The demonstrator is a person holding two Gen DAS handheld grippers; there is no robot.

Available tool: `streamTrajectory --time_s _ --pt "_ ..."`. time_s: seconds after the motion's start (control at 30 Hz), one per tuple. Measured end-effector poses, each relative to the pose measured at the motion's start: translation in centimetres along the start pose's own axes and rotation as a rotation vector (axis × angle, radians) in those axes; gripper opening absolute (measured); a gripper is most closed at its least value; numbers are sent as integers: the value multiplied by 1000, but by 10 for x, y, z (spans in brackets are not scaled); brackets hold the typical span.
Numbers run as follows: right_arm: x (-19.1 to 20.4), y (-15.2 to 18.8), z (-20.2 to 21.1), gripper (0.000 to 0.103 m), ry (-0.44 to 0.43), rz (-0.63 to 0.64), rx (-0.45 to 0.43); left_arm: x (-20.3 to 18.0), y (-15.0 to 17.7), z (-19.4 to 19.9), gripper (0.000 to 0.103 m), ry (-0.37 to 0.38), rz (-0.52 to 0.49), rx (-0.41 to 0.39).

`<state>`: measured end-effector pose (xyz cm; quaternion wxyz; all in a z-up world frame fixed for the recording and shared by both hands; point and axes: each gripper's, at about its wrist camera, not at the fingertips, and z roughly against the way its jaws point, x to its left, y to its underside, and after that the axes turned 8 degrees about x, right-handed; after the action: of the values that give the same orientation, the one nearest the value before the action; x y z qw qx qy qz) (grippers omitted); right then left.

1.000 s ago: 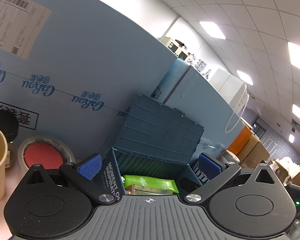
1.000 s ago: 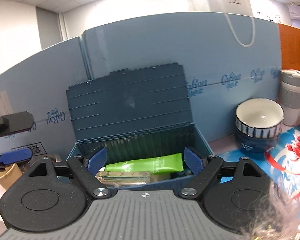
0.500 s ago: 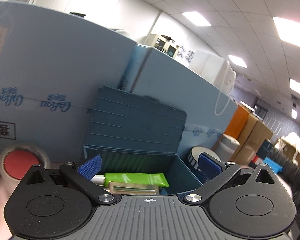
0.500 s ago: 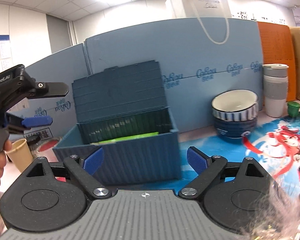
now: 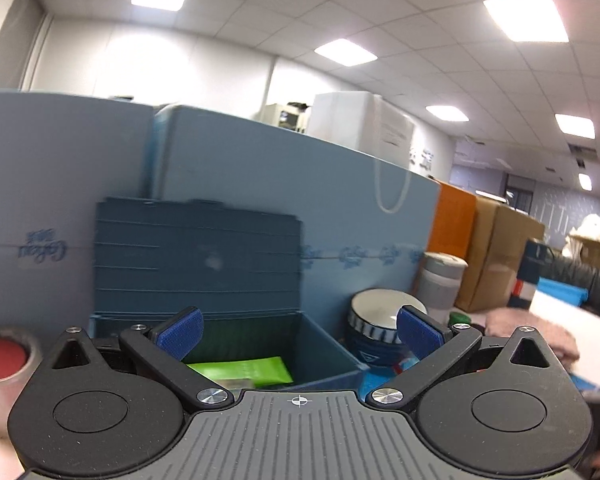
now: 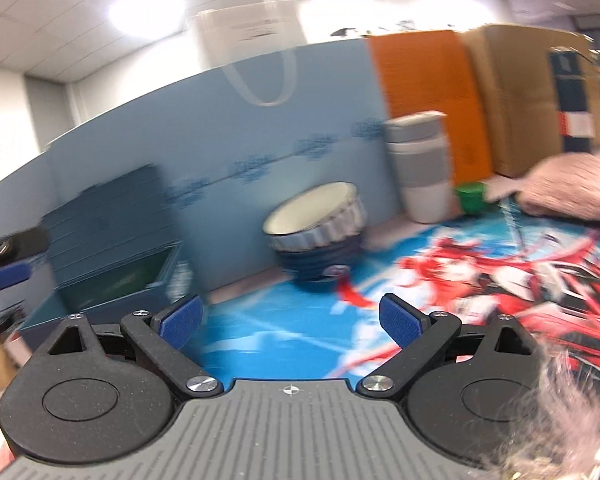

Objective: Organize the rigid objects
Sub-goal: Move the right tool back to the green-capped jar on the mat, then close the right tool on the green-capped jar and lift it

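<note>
Grippers both empty. The left gripper [image 5: 298, 330] has its jaws spread wide over the open blue box [image 5: 324, 354], where a green tube [image 5: 244, 370] lies inside. The right gripper [image 6: 290, 320] hangs over the printed mat [image 6: 480, 280], jaws opening with nothing between them, stacked bowls [image 6: 318, 236] beyond.

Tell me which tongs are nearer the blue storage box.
Left. The left tongs hang just in front of the blue storage box, over its open top. The right tongs, empty and opening, are off to its right above the printed mat.
</note>
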<state>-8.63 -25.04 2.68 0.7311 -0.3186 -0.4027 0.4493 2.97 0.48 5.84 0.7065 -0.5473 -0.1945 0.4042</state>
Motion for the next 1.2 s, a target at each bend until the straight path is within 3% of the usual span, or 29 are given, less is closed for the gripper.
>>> streamTrajectory --time_s 0.23,0.47,0.7,0.87,0.97,1.2 --pt "-49 3 0 97 47 -115 28 -24 21 -14 103 -44 -8 18" --pt "-59 -5 -6 100 66 -53 32 -34 27 -16 103 -126 8 -21" --pt "-78 -44 -36 103 161 58 -27 -57 26 -27 103 -155 -8 -64" --pt "-115 -73 -73 103 198 33 -35 -81 22 -44 103 -138 -37 -63" --pt "-140 -86 -96 99 177 41 4 -92 23 -51 103 -110 -38 -57" --pt "-186 -113 -141 74 185 63 91 -106 28 -63 103 -75 -46 -39"
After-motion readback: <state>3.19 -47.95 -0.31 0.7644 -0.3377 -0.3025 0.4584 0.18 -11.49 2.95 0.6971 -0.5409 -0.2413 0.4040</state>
